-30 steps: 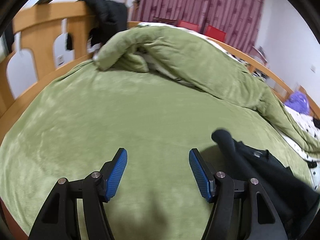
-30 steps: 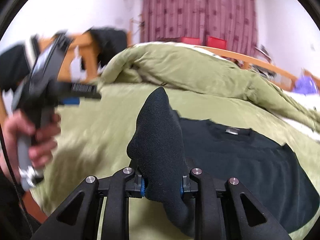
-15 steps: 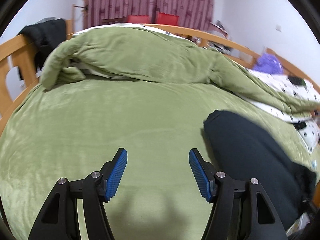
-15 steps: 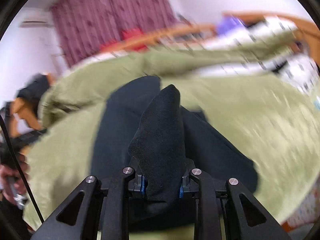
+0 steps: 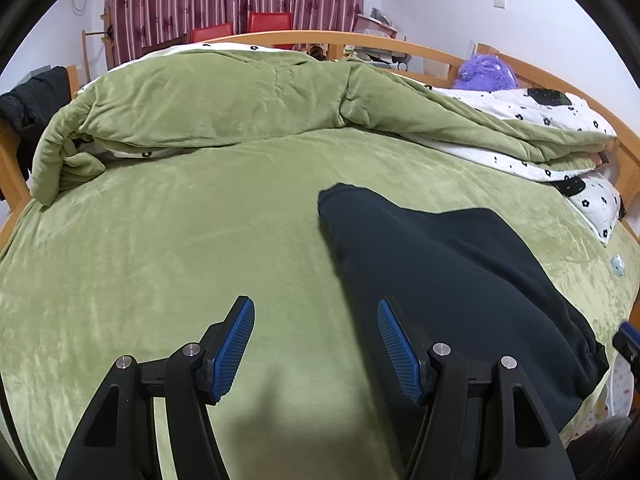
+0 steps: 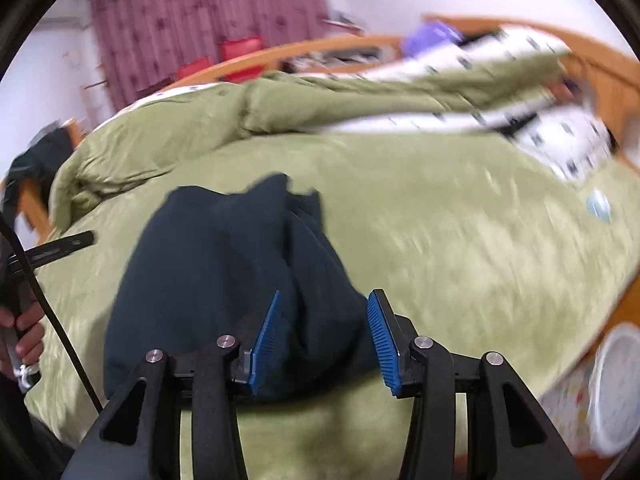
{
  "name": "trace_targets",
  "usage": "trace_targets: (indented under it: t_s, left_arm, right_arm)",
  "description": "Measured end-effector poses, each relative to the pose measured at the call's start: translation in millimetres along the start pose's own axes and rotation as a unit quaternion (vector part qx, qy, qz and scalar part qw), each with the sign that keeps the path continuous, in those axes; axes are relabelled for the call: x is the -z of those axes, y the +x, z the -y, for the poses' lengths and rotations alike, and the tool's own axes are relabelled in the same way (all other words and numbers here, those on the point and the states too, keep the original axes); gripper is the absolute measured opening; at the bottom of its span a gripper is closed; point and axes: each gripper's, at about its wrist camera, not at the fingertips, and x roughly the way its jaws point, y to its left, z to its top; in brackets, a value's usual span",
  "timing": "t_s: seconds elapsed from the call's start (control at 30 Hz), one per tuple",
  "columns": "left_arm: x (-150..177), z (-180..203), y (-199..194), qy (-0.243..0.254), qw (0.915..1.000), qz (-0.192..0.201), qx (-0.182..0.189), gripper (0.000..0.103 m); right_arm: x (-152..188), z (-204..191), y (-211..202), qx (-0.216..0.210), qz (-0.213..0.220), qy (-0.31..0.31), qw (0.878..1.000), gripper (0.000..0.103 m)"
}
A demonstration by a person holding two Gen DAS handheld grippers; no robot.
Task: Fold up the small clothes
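Observation:
A dark navy garment (image 5: pixel 448 280) lies folded over itself on the green bed cover (image 5: pixel 160 248), to the right of centre in the left wrist view. My left gripper (image 5: pixel 316 320) hovers open over bare cover just left of the garment, nothing between its fingers. In the right wrist view the same garment (image 6: pixel 208 272) lies in a long heap. My right gripper (image 6: pixel 323 308) sits over its near end with its jaws opening; the cloth lies between the blue pads (image 6: pixel 382 332) but they no longer press on it. The left gripper's handle (image 6: pixel 60 248) shows at the left.
A bunched green duvet (image 5: pixel 240 100) and a white spotted quilt (image 5: pixel 552 120) pile along the far side. A wooden bed frame (image 5: pixel 624 152) rings the mattress. A purple plush toy (image 5: pixel 486 76) sits at the back right. A white basket (image 6: pixel 616 392) stands off the bed's right edge.
My right gripper swung across the bed with the garment's sleeve pinched, laid it over the body, and its jaws came apart. My left gripper swept right, empty and open throughout.

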Motion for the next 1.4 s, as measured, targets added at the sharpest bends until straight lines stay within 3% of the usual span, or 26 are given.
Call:
trace_targets:
  t_s: [0.1, 0.2, 0.23, 0.27, 0.3, 0.33, 0.4, 0.47, 0.53, 0.6, 0.67, 0.77, 0.83, 0.9, 0.93, 1.03, 1.17, 1.23, 1.27, 1.3, 1.4]
  left_arm:
    - [4.1, 2.1, 2.4, -0.006, 1.0, -0.005, 0.003, 0.062]
    - [6.2, -2.6, 3.5, -0.02, 0.9997, -0.009, 0.013, 0.062]
    - [6.9, -4.5, 3.9, -0.023, 0.9996, -0.009, 0.014, 0.062]
    - [7.5, -5.5, 4.1, -0.025, 0.9996, -0.009, 0.014, 0.062]
    - [8.3, -7.3, 4.7, -0.028, 0.9995, -0.01, 0.014, 0.062]
    - [8.9, -8.2, 5.3, -0.03, 0.9994, -0.01, 0.015, 0.062]
    - [9.7, -9.0, 7.6, -0.032, 0.9992, -0.013, 0.019, 0.062]
    - [10.3, -7.7, 7.8, -0.033, 0.9991, -0.011, 0.022, 0.062]
    - [9.7, -7.1, 9.5, -0.033, 0.999, -0.01, 0.028, 0.062]
    - [9.9, -2.3, 11.2, -0.028, 0.999, -0.011, 0.032, 0.062]
    - [10.5, 1.1, 10.3, -0.02, 0.9992, -0.011, 0.033, 0.062]
    - [10.0, 2.6, 7.9, -0.018, 0.9991, -0.005, 0.038, 0.062]
    - [9.0, 2.3, 8.1, -0.022, 0.9988, -0.002, 0.043, 0.062]
    - [8.5, 1.8, 11.1, -0.026, 0.9987, -0.001, 0.045, 0.062]
    - [8.6, 1.5, 12.3, -0.027, 0.9986, -0.002, 0.045, 0.062]
    - [10.0, 0.3, 15.4, -0.026, 0.9986, -0.002, 0.045, 0.062]
    - [9.3, -1.5, 18.9, -0.027, 0.9984, -0.001, 0.05, 0.062]
    - [7.8, -1.5, 22.6, -0.03, 0.998, -0.003, 0.055, 0.062]
    - [7.1, -0.6, 24.5, -0.029, 0.998, -0.005, 0.056, 0.062]
    - [6.5, 0.1, 26.3, -0.028, 0.9981, -0.006, 0.055, 0.062]
    - [7.6, 1.3, 30.2, -0.022, 0.9984, -0.007, 0.051, 0.062]
  right_arm:
    - [-11.9, -5.0, 31.7, -0.031, -0.031, -0.006, 0.999, 0.047]
    - [-16.1, -1.5, 84.4, -0.037, -0.092, 0.014, 0.995, 0.047]
    - [-14.9, 0.0, 99.6, -0.044, -0.114, 0.024, 0.992, 0.045]
    - [-13.1, 1.5, 109.3, -0.062, -0.123, 0.034, 0.99, 0.032]
    - [-12.2, 0.7, 112.1, -0.084, -0.122, 0.035, 0.988, 0.008]
    - [-13.8, -1.8, 107.1, -0.089, -0.111, 0.023, 0.99, 0.008]
    - [-18.8, 0.7, 75.7, -0.089, -0.034, -0.003, 0.995, 0.006]
    - [-22.9, 16.8, 55.9, -0.107, -0.003, 0.025, 0.994, 0.005]
    - [-15.6, 23.2, 68.8, -0.063, -0.032, 0.029, 0.997, 0.005]
    - [1.6, 22.9, 100.3, -0.024, -0.101, 0.02, 0.994, 0.005]
    - [7.2, 20.2, 106.0, -0.016, -0.113, 0.011, 0.993, 0.006]
    - [-6.7, 13.0, 79.2, -0.015, -0.069, -0.012, 0.997, 0.012]
    - [-19.4, 9.0, 68.2, -0.027, -0.045, -0.014, 0.999, 0.022]
    - [-34.0, 4.7, 70.4, -0.03, -0.034, -0.021, 0.999, 0.044]
    - [-44.3, 1.6, 77.2, -0.033, -0.036, -0.023, 0.999, 0.047]
    - [-70.6, -2.0, 108.4, -0.047, -0.066, -0.004, 0.997, 0.05]
    - [-92.3, 0.8, 164.5, -0.039, -0.149, 0.025, 0.988, 0.051]
    - [-90.7, -4.1, 191.4, -0.039, -0.195, 0.013, 0.98, 0.033]
    - [-90.6, -8.1, 197.4, -0.05, -0.201, 0.006, 0.978, 0.018]
    - [-91.9, -11.1, 194.8, -0.055, -0.183, -0.005, 0.982, 0.013]
    - [-99.6, -6.0, 164.6, -0.093, -0.08, -0.011, 0.992, 0.012]
